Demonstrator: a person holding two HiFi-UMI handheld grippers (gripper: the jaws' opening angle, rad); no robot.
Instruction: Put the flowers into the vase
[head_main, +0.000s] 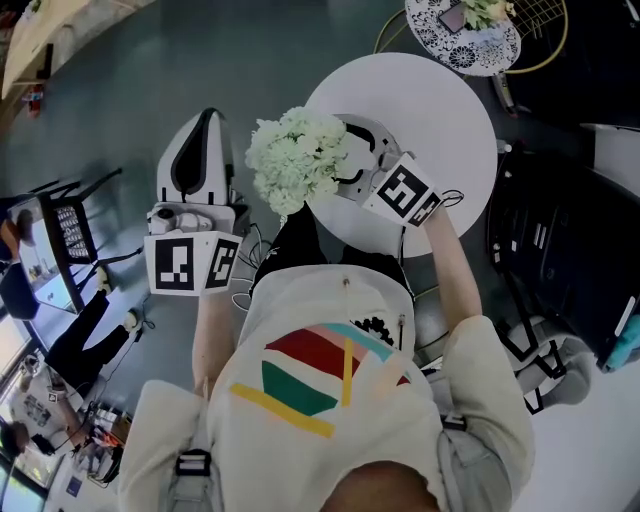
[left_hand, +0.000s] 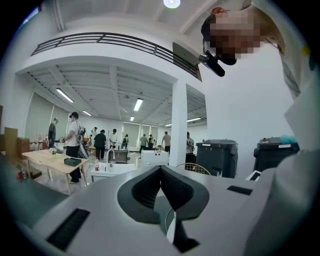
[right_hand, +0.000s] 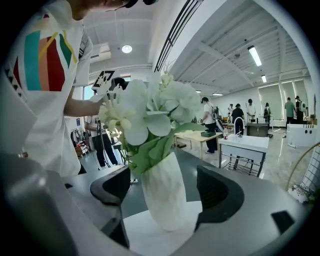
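A bunch of pale green-white flowers (head_main: 298, 160) stands in a white faceted vase (right_hand: 165, 195) at the left edge of the round white table (head_main: 440, 120). From above the blooms hide the vase. My right gripper (head_main: 345, 157) reaches in from the right, and its jaws stand on either side of the vase (right_hand: 164, 192) with a gap on each side, so it is open. My left gripper (head_main: 207, 125) is held off the table to the left of the flowers. Its pads (left_hand: 150, 187) meet with nothing between them.
A smaller lace-patterned table (head_main: 465, 35) carrying another bouquet stands beyond the round one. Black chairs sit at the right (head_main: 540, 230) and at the left (head_main: 70, 225). Two dark bins (left_hand: 217, 157), a wooden table (left_hand: 50, 160) and several people are farther off.
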